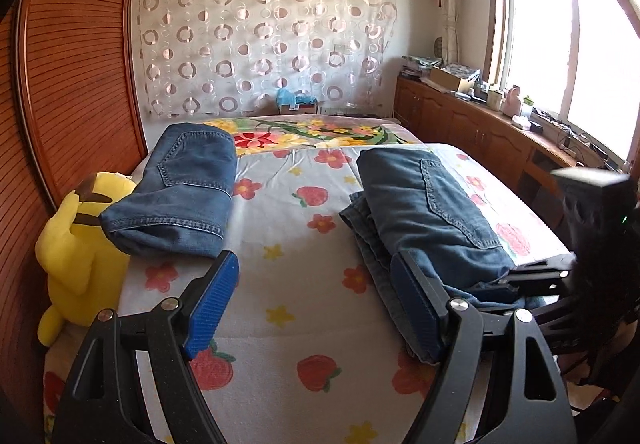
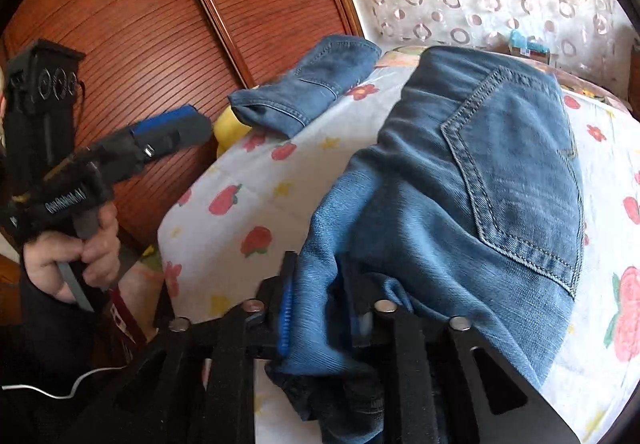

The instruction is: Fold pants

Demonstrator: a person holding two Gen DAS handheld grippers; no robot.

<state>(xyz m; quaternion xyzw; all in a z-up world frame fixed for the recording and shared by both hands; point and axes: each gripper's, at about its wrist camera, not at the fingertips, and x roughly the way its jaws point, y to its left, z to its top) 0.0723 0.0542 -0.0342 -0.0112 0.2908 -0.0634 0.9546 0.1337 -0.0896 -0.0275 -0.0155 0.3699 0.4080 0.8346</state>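
A pair of blue jeans (image 1: 428,204) lies folded on the right side of the bed, back pocket up; it fills the right wrist view (image 2: 480,184). My right gripper (image 2: 324,316) is shut on the jeans' near edge, bunching the denim between its pads; it shows at the right edge of the left wrist view (image 1: 532,284). My left gripper (image 1: 316,304) is open and empty above the bedsheet, left of these jeans; from the right wrist view it (image 2: 176,132) hangs off the bed's left side. A second folded pair of jeans (image 1: 180,184) lies at the bed's far left.
The bed has a white sheet with strawberries and flowers (image 1: 288,244). A yellow plush toy (image 1: 80,244) sits at the bed's left edge against a wooden slatted wardrobe (image 1: 72,84). A wooden cabinet with clutter (image 1: 480,116) runs under the window at right.
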